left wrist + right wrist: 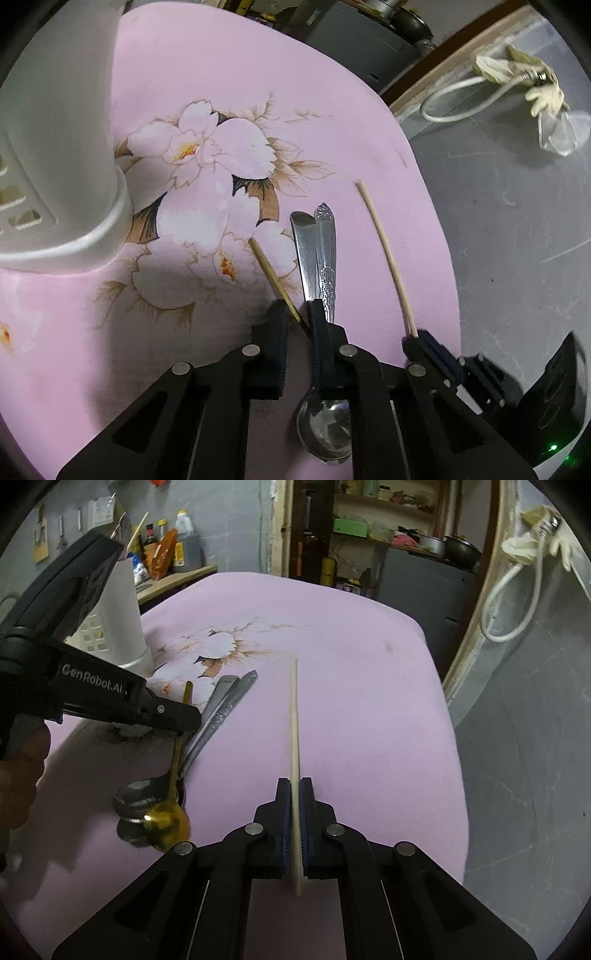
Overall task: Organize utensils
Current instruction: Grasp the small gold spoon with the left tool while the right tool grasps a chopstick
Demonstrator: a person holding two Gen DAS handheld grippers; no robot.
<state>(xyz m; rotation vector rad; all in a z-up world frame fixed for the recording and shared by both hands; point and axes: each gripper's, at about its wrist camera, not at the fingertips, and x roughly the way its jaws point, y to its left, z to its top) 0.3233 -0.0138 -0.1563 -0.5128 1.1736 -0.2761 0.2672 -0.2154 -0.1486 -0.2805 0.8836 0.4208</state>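
In the left wrist view the left gripper is closing its jaws to a narrow gap on the thin handle of a gold spoon, apparently pinching it, while two steel spoons are lying just right of it, touching the gripper's right finger. Farther right the right gripper is gripping a chopstick. A white holder is standing at the far left on the pink flowered cloth, with grey floor beyond the edge. In the right wrist view the right gripper is pressing its pads together on the chopstick close to its near end, most of the stick pointing away. The left gripper is reaching in from the left over the spoon pile, the gold spoon resting on the steel ones. Held so near one end, the chopstick is likely to swing or slip when lifted; the gold spoon may drag the steel spoons along; and the grippers, working side by side, risk bumping. Cluttered shelves and a white cable are filling the dim room behind.
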